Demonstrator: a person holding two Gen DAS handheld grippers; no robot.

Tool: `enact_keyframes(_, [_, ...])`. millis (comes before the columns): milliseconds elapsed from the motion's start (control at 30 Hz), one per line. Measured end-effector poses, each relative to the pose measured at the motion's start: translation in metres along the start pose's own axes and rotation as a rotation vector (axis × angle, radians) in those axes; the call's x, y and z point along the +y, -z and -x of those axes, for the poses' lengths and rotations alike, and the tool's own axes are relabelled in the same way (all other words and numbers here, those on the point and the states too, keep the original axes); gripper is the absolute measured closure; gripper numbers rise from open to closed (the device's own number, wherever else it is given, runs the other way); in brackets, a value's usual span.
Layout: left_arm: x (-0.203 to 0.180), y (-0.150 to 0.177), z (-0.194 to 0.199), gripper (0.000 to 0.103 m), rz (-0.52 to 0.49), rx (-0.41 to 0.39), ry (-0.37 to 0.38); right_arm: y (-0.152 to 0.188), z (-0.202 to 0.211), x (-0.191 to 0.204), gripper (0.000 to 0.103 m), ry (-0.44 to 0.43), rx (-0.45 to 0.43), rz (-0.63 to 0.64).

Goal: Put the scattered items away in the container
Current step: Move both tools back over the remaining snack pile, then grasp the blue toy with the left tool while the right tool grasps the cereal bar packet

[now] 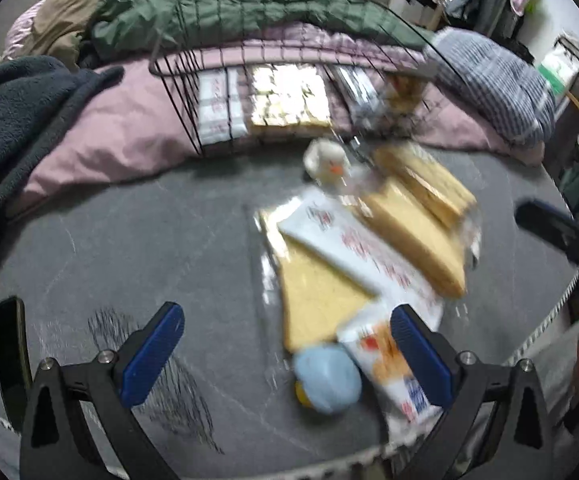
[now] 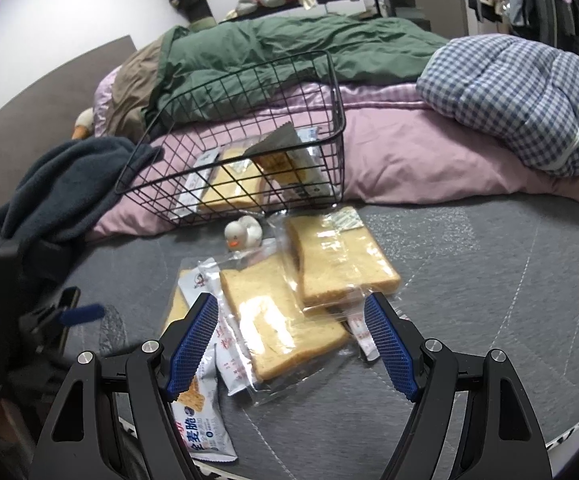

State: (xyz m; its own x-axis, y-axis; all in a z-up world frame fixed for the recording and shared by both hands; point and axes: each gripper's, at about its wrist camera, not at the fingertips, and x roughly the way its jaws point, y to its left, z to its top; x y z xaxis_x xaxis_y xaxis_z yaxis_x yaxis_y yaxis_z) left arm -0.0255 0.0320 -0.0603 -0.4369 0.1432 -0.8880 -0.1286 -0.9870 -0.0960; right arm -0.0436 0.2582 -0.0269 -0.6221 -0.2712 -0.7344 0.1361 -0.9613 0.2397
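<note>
Left gripper (image 1: 287, 354): jaws spread wide, empty, above blue duck (image 1: 327, 380) | Right gripper (image 2: 291, 344): jaws spread wide, empty, over bagged bread slices (image 2: 285, 320) | Wire basket (image 2: 331, 92): tilted against pink bedding (image 2: 409, 152), holds wrapped bread and snack packs | Loose on grey mat (image 2: 489, 300): white duck (image 2: 243, 234), cracker packet (image 2: 201, 428), just before basket.

Open grey mattress (image 2: 489, 280) right of the bread packets (image 2: 289, 320) (wire basket (image 2: 225, 128) tipped behind).
</note>
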Motion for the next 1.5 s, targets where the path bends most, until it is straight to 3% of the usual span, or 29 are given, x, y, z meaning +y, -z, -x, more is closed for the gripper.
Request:
enact_keyframes(133, [-0.01,0.02,-0.003,0.002,-0.016,0.059,0.033,0.001,-0.003,-0.007,0.025,-0.005,0.009,-0.034])
enact_keyframes(333, [-0.004,0.022,-0.027,0.024,0.012,0.1,0.028,0.001,-0.008,0.004,0.025,-0.015,0.017,-0.021])
enact_keyframes(400, [-0.001,0.022,-0.033,0.037,0.024,0.121,0.047,0.001,-0.009,0.008,0.025,-0.015,0.02,-0.006])
enact_keyframes(467, [-0.001,0.022,-0.037,0.066,0.01,0.138,0.029,0.004,-0.01,0.009,0.025,-0.018,0.028,-0.001])
enact_keyframes(533, [0.0,0.022,-0.037,0.074,-0.011,0.139,0.003,0.011,-0.014,0.013,0.025,-0.037,0.052,-0.003])
enact_keyframes(633, [0.01,0.019,-0.028,0.076,0.026,0.126,0.033,0.026,-0.02,0.024,0.025,-0.062,0.102,0.024])
enact_keyframes(800, [0.027,0.014,-0.007,0.076,0.068,0.077,0.011,0.06,-0.036,0.059,0.025,-0.098,0.21,0.105])
enact_keyframes(1033, [0.045,0.007,0.001,0.076,0.103,0.044,0.003,0.082,-0.055,0.085,0.025,-0.026,0.258,0.196])
enact_keyframes(1133, [0.05,0.004,0.003,0.076,0.111,0.035,0.003,0.093,-0.066,0.089,0.026,-0.037,0.324,0.202])
enact_keyframes(1167, [0.05,0.002,0.003,0.076,0.113,0.033,0.001,0.094,-0.071,0.089,0.028,-0.036,0.347,0.201])
enact_keyframes(1200, [0.051,0.002,0.003,0.076,0.115,0.032,0.0,0.096,-0.074,0.088,0.047,-0.039,0.36,0.2])
enact_keyframes(1267, [0.051,0.001,0.004,0.076,0.113,0.031,0.003,0.095,-0.074,0.091,0.064,-0.037,0.357,0.224])
enact_keyframes(1500, [0.046,-0.011,0.029,0.076,0.101,-0.029,0.016,0.072,-0.042,0.099,0.067,-0.064,0.24,0.248])
